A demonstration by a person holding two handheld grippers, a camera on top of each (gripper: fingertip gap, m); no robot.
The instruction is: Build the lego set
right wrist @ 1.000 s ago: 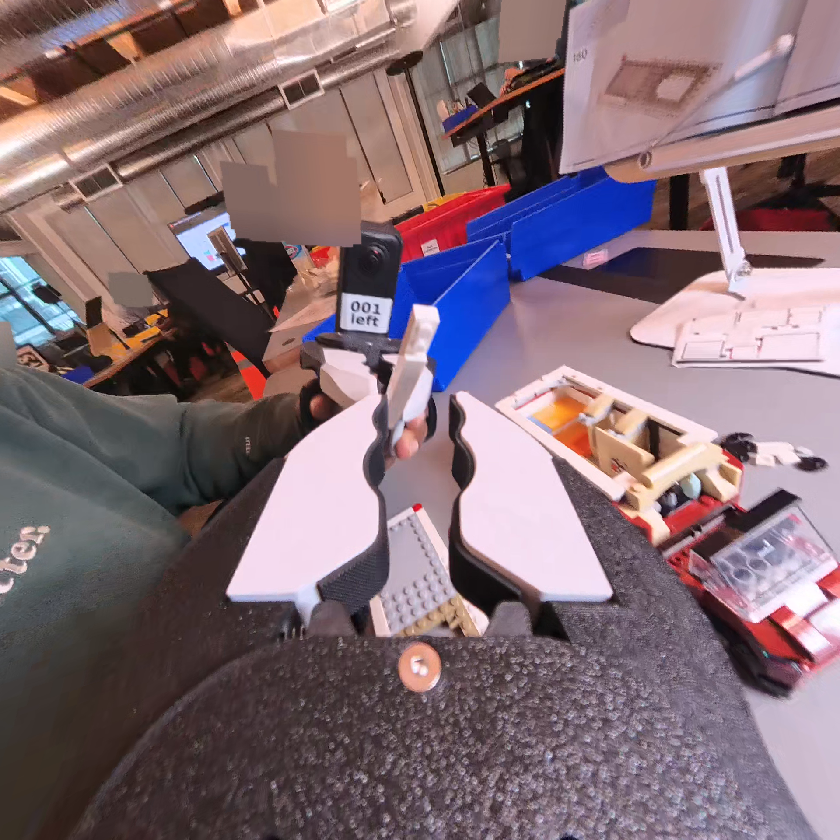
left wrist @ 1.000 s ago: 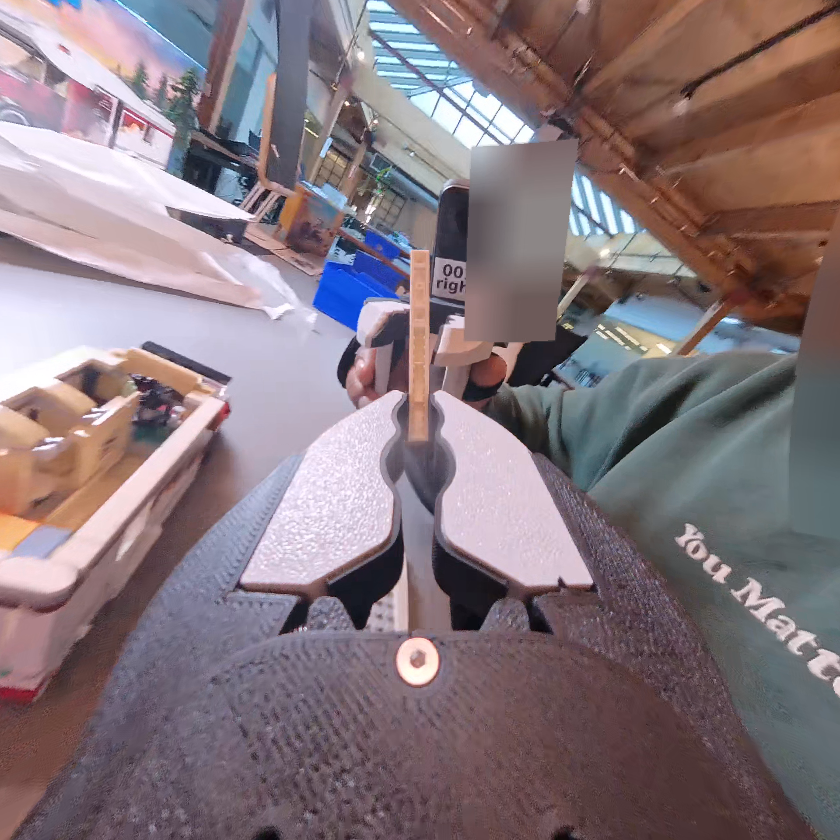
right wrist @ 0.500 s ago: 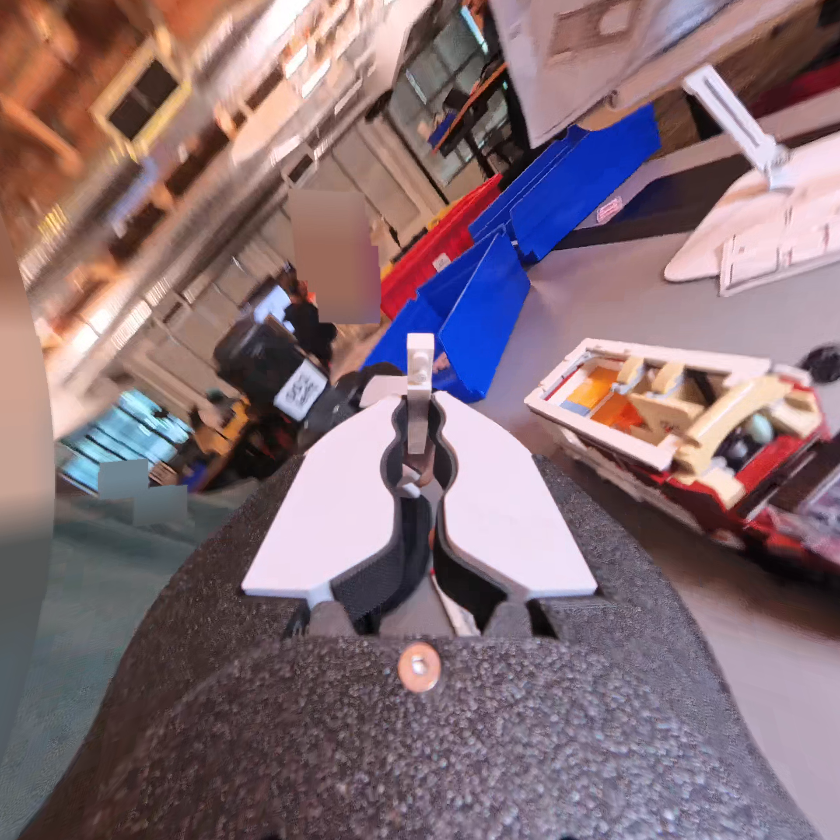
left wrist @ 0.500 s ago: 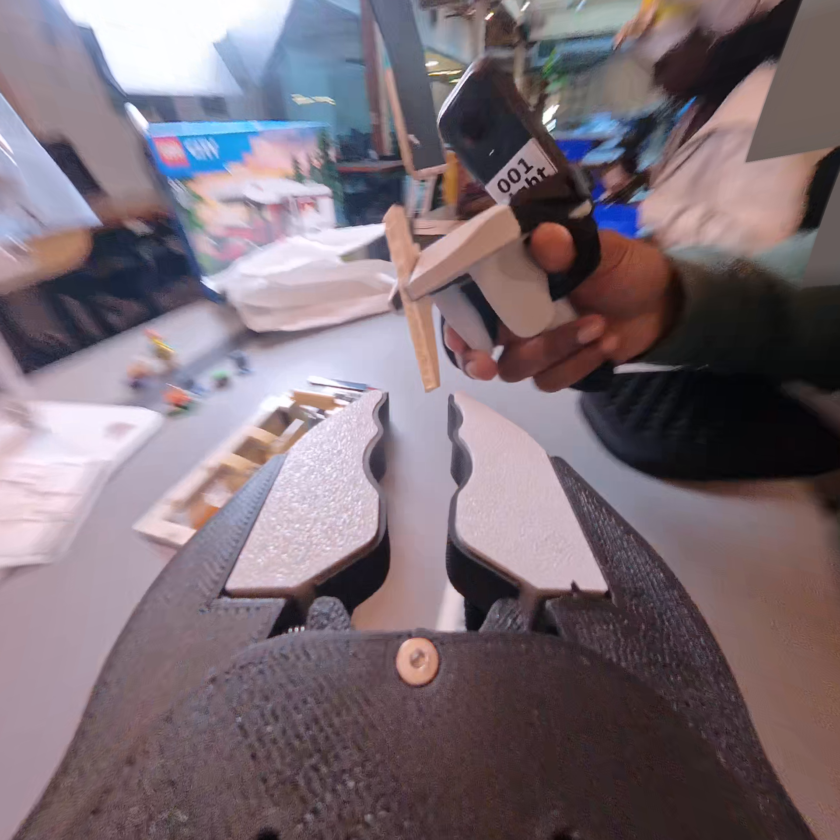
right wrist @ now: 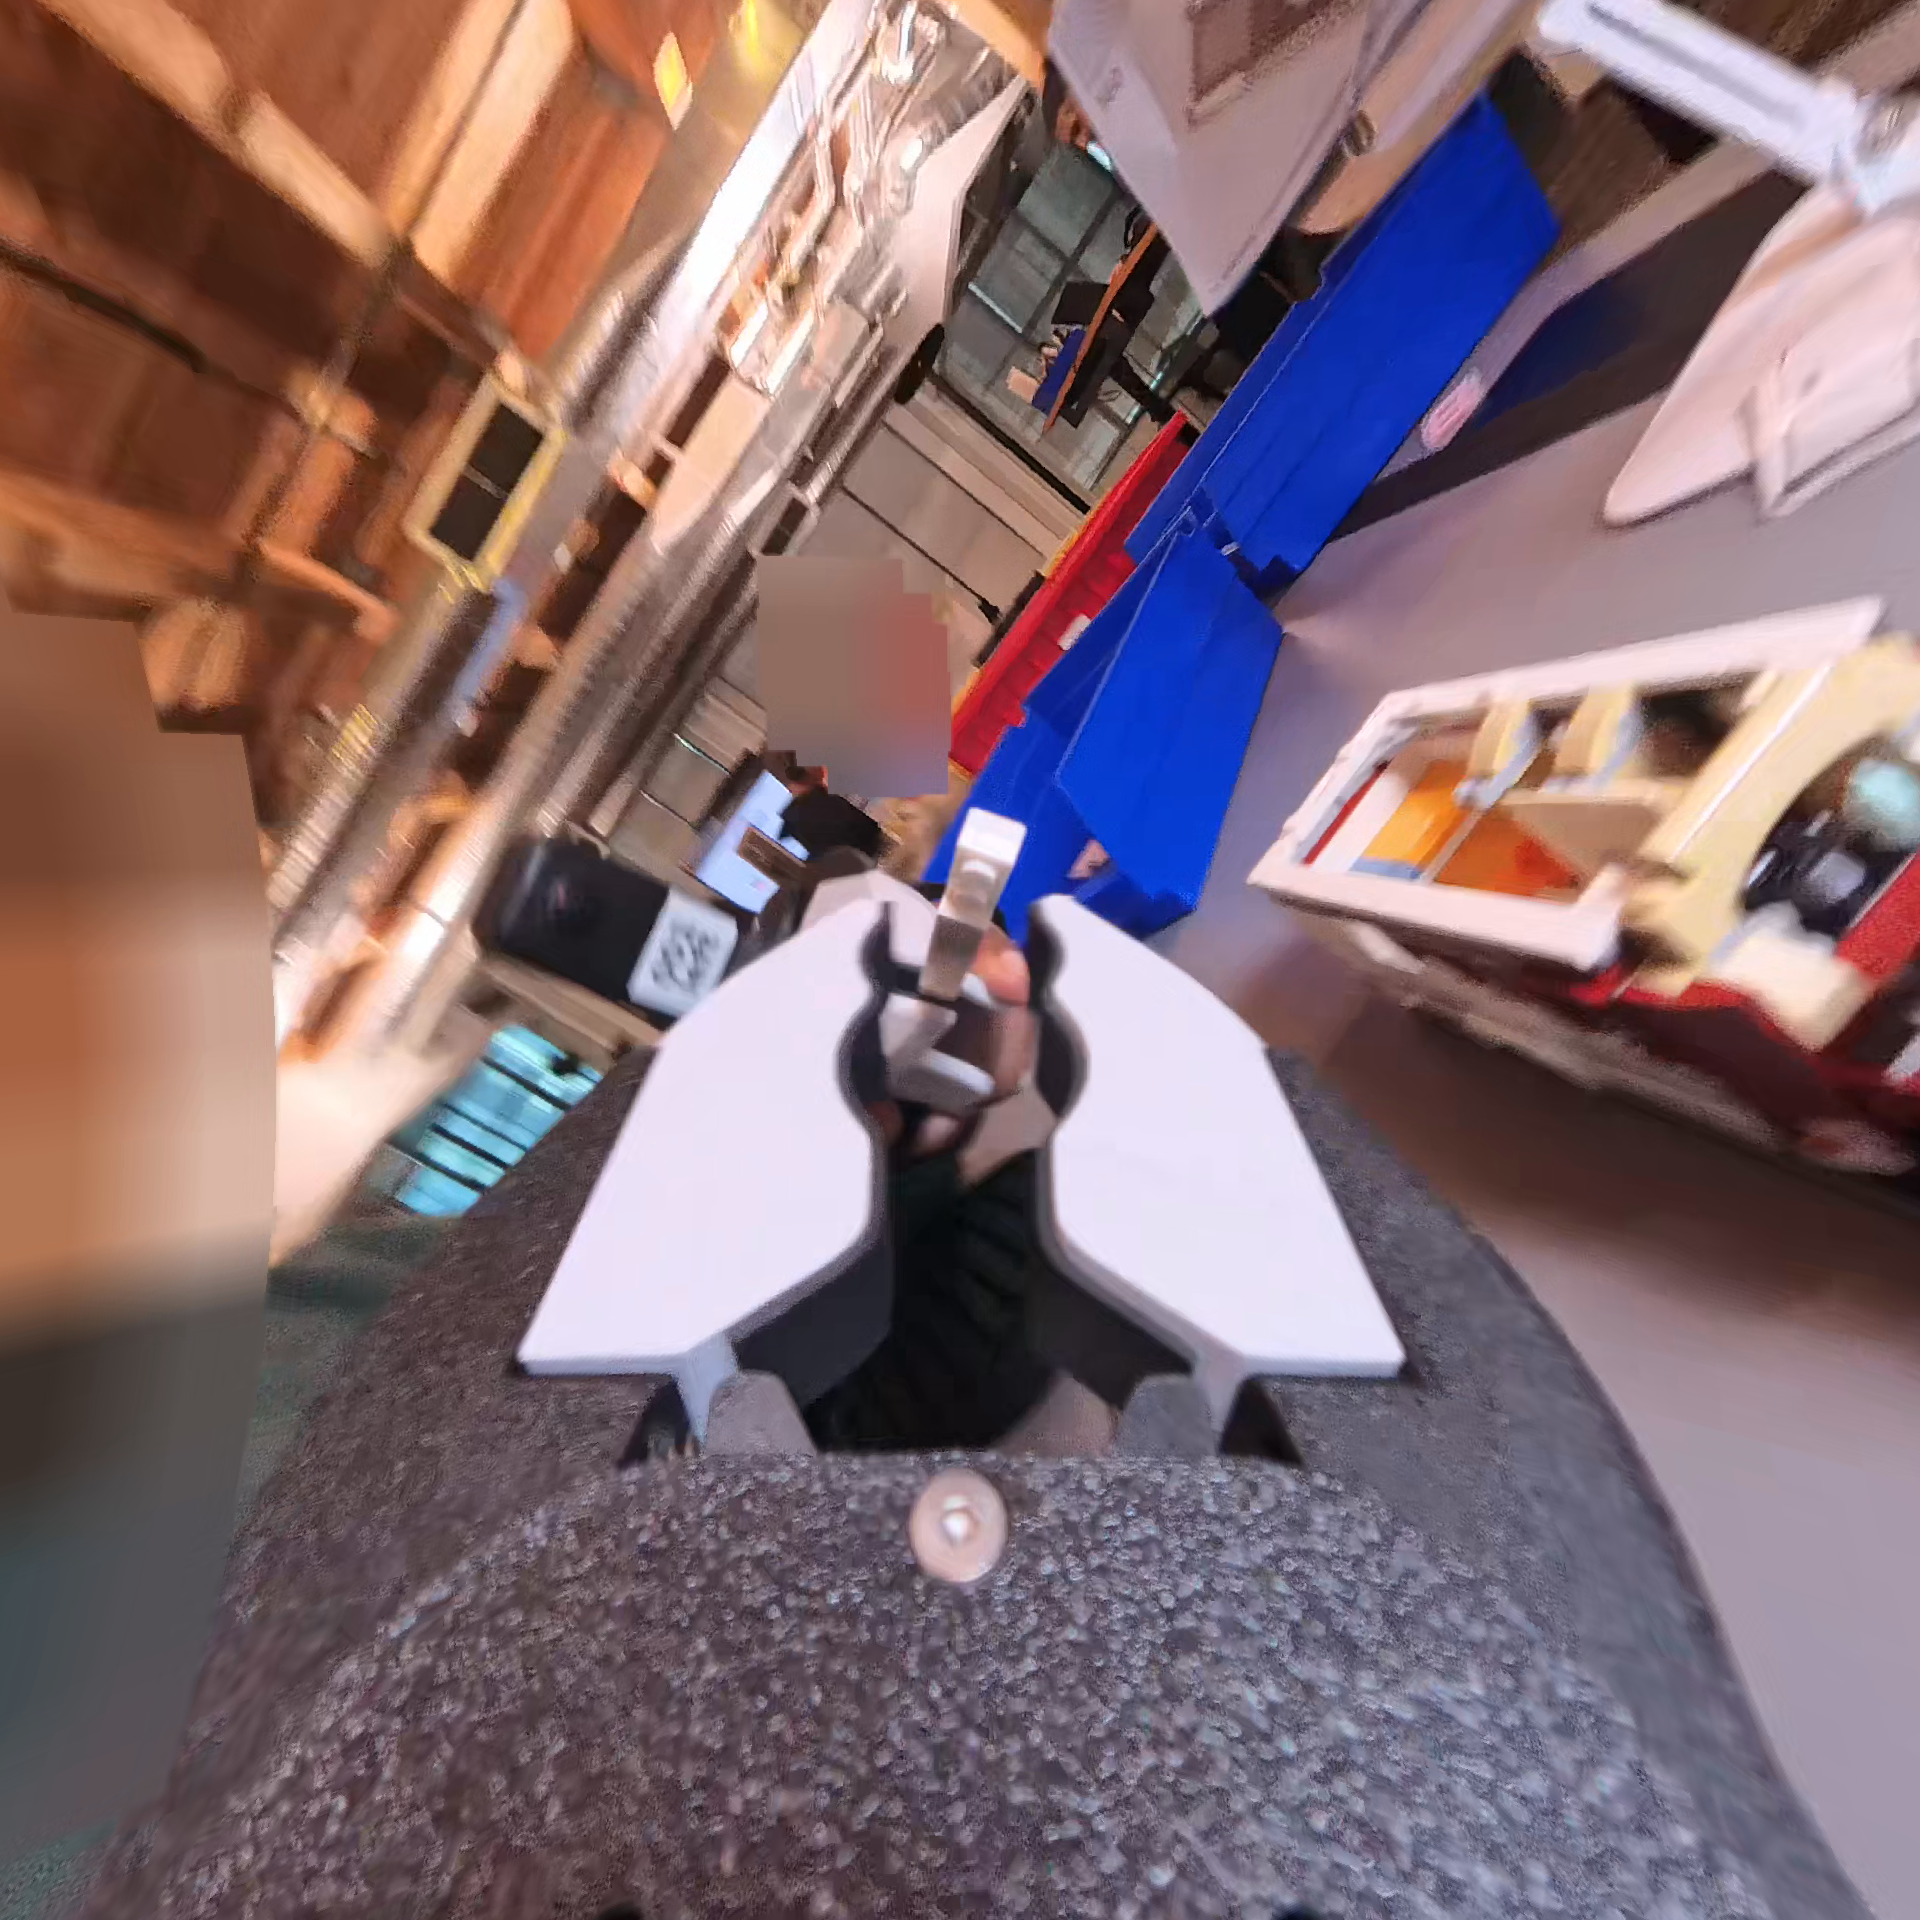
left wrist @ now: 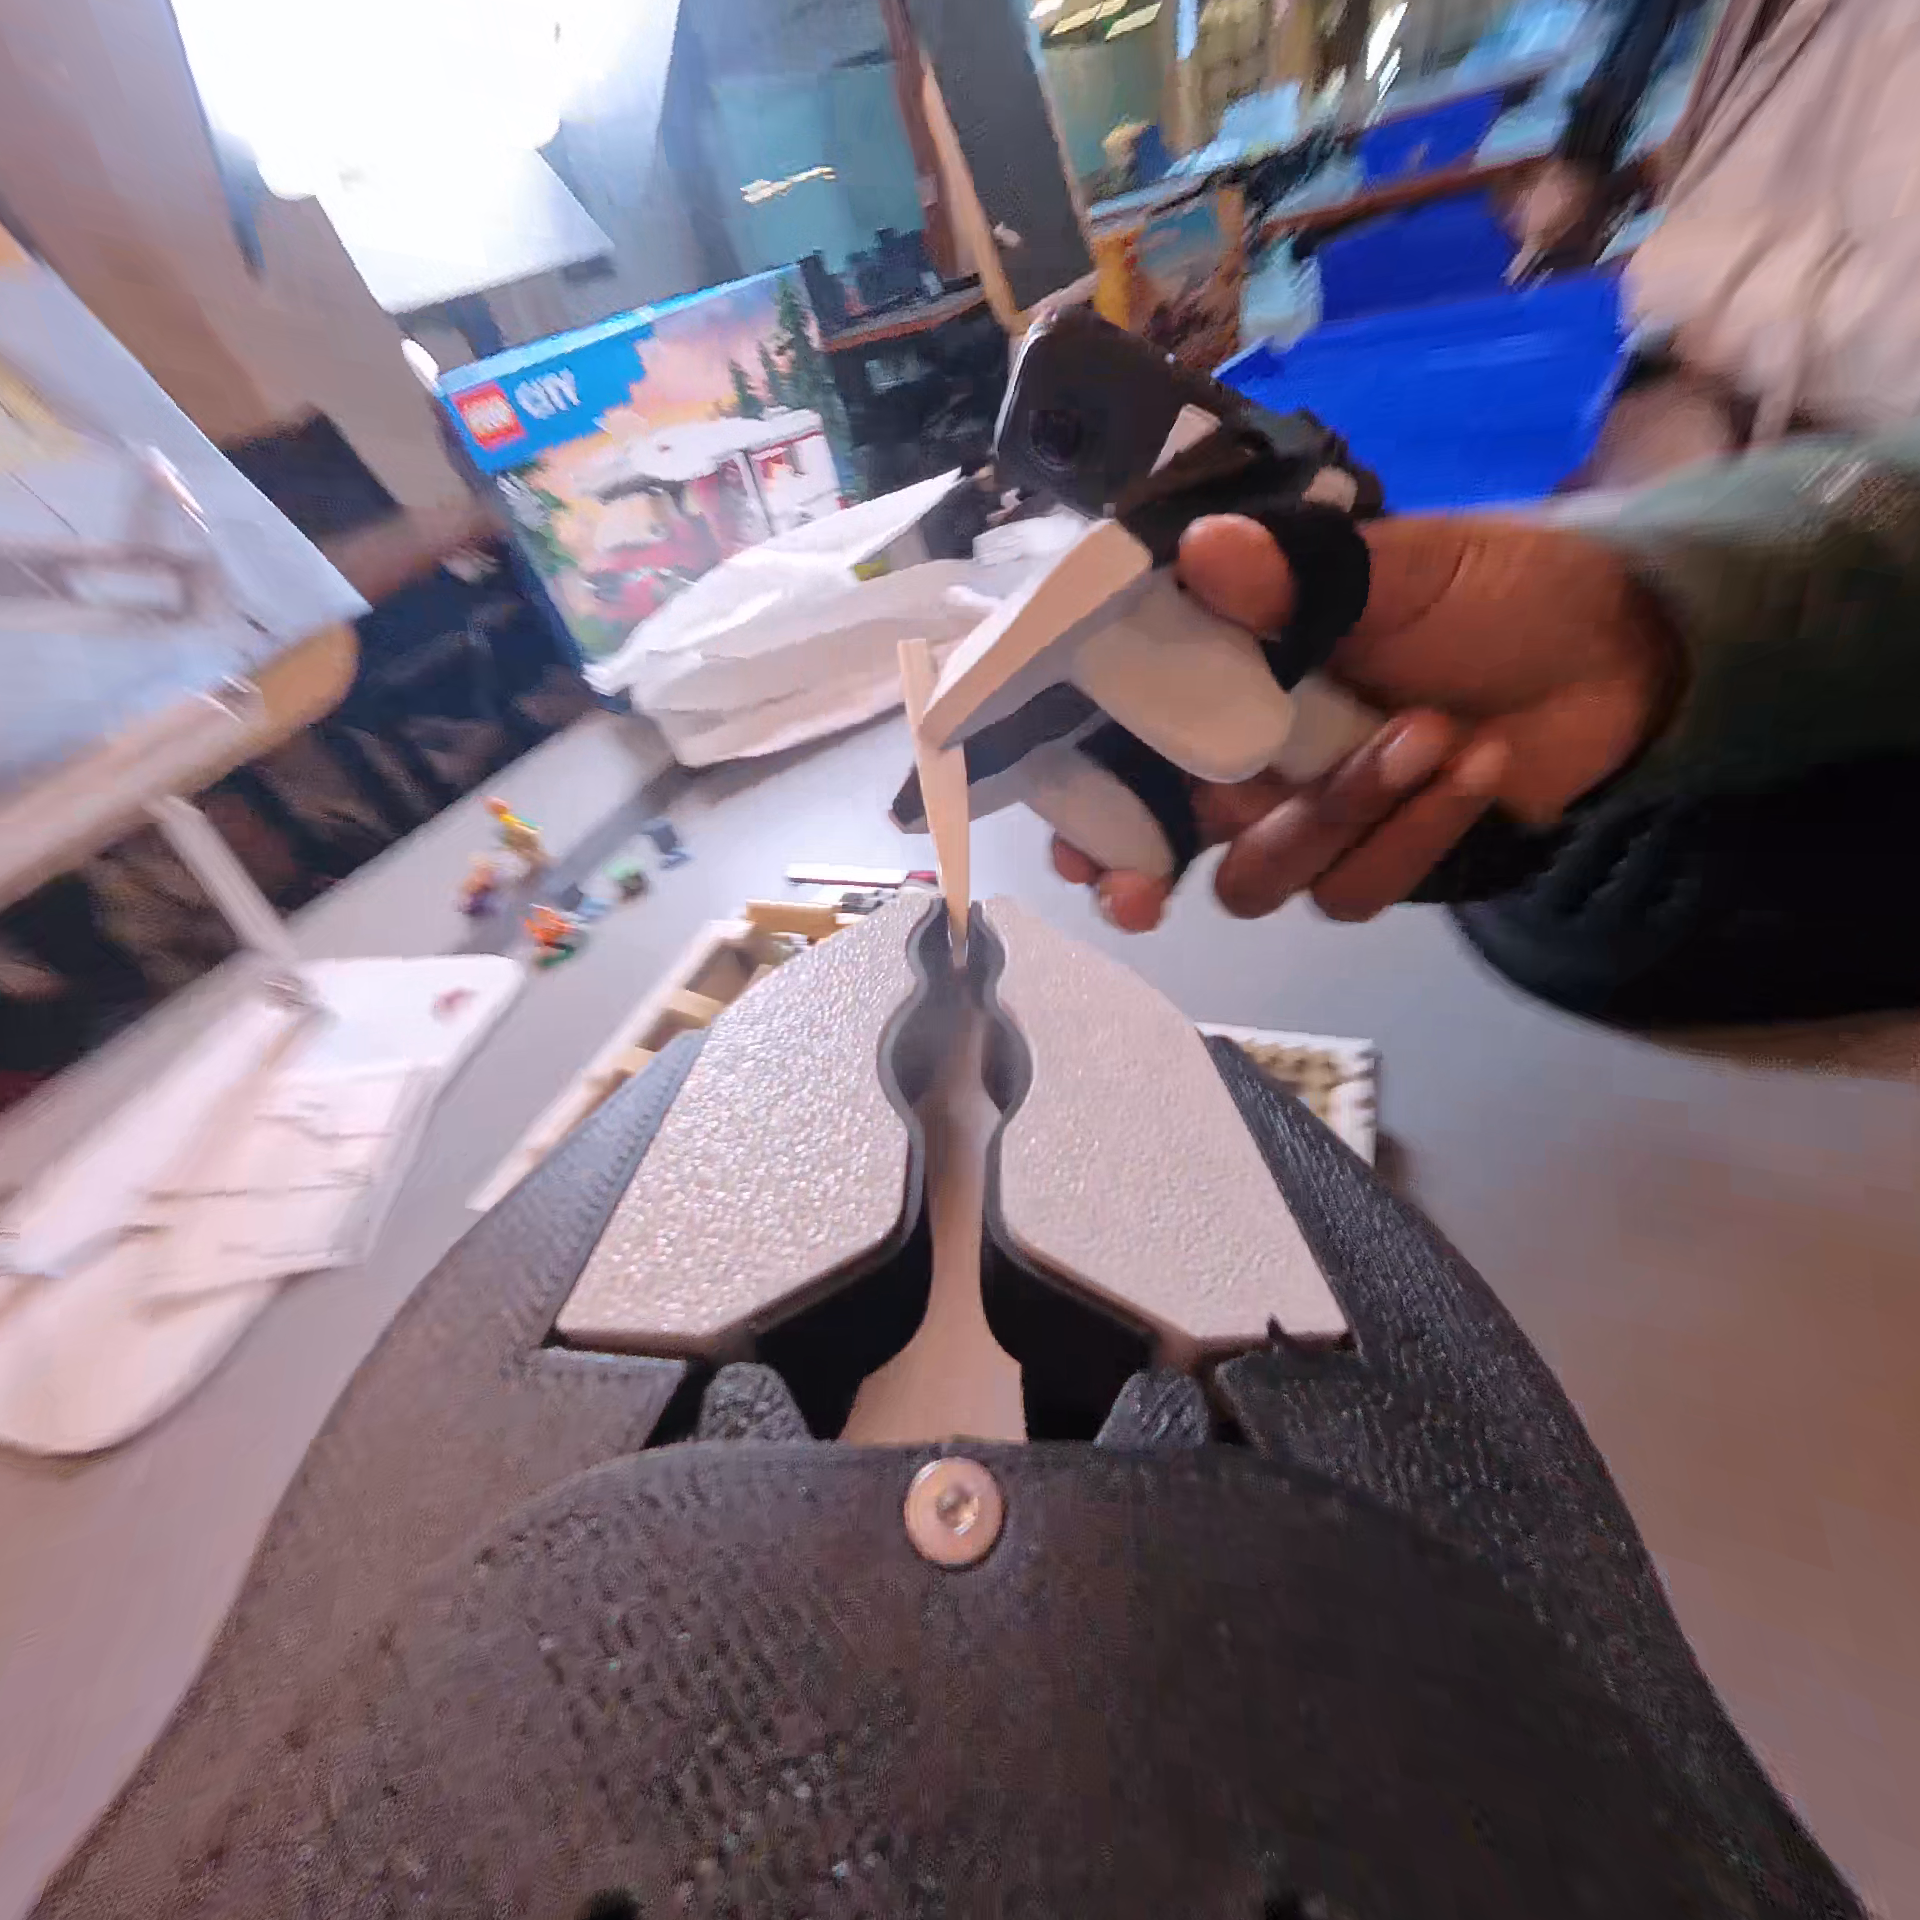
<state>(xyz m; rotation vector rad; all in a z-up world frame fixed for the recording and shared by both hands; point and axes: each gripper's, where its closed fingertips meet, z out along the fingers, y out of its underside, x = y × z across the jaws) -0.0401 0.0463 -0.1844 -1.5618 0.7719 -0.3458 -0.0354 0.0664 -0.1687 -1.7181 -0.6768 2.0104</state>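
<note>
Half a second ago the right tool (right wrist: pixel 956 925) clamped the thin tan plate (left wrist: pixel 940 790); now its jaws stand apart around it, and the left tool (left wrist: pixel 961 940), open then, is clamped on the plate's lower end. A printed toy box (left wrist: pixel 665 457) stands behind; its lettering is left unread.

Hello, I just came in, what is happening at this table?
A person holds tongs in each hand over a grey table. The left tongs are shut on the lower end of a thin tan plate. The right tongs stand open around its upper part. A half-built brick camper lies on the table nearby.
</note>
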